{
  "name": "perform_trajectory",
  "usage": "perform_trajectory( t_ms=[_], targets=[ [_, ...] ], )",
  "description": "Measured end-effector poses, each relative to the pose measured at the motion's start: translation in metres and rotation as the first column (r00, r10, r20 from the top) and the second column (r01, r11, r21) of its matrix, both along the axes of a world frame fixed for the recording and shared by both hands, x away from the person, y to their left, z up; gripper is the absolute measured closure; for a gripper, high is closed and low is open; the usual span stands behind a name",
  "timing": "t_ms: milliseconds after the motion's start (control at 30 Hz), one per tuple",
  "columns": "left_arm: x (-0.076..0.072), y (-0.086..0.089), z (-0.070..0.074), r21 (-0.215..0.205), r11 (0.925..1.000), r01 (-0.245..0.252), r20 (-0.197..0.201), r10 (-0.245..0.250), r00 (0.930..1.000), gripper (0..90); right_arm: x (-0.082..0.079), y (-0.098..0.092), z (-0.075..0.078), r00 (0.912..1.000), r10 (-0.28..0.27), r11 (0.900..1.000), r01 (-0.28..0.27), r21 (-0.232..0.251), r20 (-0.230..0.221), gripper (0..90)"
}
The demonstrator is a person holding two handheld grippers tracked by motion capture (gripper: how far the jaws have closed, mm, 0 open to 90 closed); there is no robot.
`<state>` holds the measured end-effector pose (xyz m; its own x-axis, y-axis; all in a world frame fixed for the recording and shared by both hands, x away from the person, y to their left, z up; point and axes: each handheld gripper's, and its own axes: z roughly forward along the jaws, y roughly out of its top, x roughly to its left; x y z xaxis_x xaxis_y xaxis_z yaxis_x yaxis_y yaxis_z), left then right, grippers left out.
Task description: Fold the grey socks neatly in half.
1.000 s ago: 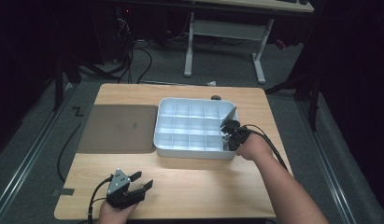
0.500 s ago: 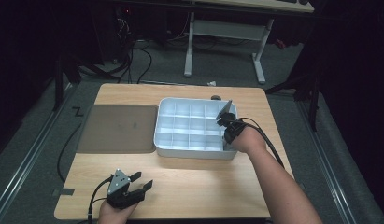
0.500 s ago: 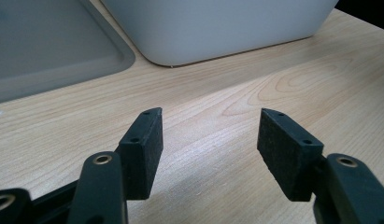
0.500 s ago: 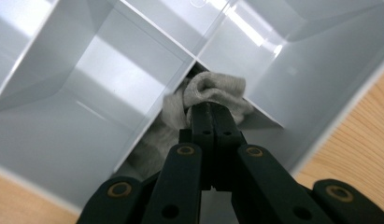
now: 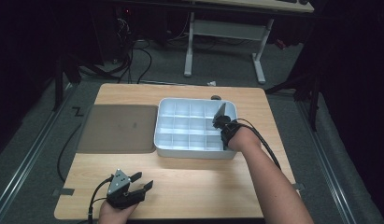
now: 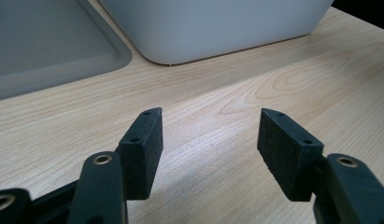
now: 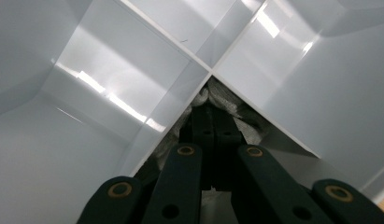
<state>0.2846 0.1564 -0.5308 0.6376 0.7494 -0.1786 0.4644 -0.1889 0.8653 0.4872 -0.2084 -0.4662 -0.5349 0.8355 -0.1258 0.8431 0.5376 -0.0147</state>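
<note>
The right claw [image 7: 213, 135] is down inside a compartment at the right side of the white divider tray [image 5: 161, 140], its jaws closed tight on what looks like a crumpled scrap of white paper or tissue [image 7: 248, 126], pressed into the corner. That scrap should be light, soft and easily torn, best pinched by its bulk. The left claw [image 6: 208, 135] rests open and empty on the worktop [image 5: 199, 186]
</note>
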Motion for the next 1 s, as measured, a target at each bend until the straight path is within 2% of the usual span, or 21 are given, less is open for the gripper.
perform_trajectory(
  t_ms=[333, 400, 433, 467, 733, 1000],
  targets=[
    [0.000, 0.000, 0.000, 0.000, 1.0000, -0.001, 0.001, 0.001, 1.0000, 41.5, -0.005, -0.003, 0.005, 0.9992, -0.030, 0.999, 0.029, 0.029, 0.028, 90.0],
    [0.000, 0.000, 0.000, -0.001, 1.0000, -0.003, 0.001, 0.003, 1.0000, 41.5, -0.006, -0.007, 0.010, 0.9990, -0.028, 0.999, 0.027, 0.047, 0.034, 86.1],
    [0.000, 0.000, 0.000, -0.001, 1.0000, -0.003, 0.000, 0.003, 1.0000, 41.5, -0.008, -0.007, 0.013, 0.9975, -0.060, 0.997, 0.058, 0.053, 0.036, 84.7],
    [0.000, 0.000, 0.000, 0.000, 1.0000, -0.003, 0.001, 0.003, 1.0000, 41.5, -0.007, -0.010, 0.015, 0.9981, -0.037, 0.998, 0.034, 0.062, 0.050, 83.7],
    [0.000, 0.000, 0.000, 0.008, 1.0000, 0.001, -0.002, -0.001, 1.0000, 41.4, -0.014, -0.019, 0.042, 0.9878, -0.082, 0.986, 0.061, 0.156, 0.132, 75.9],
    [0.001, -0.001, 0.000, 0.002, 1.0000, -0.002, -0.002, 0.002, 1.0000, 41.5, -0.024, -0.025, 0.056, 0.9782, -0.090, 0.979, 0.052, 0.196, 0.187, 68.5]
  ],
)
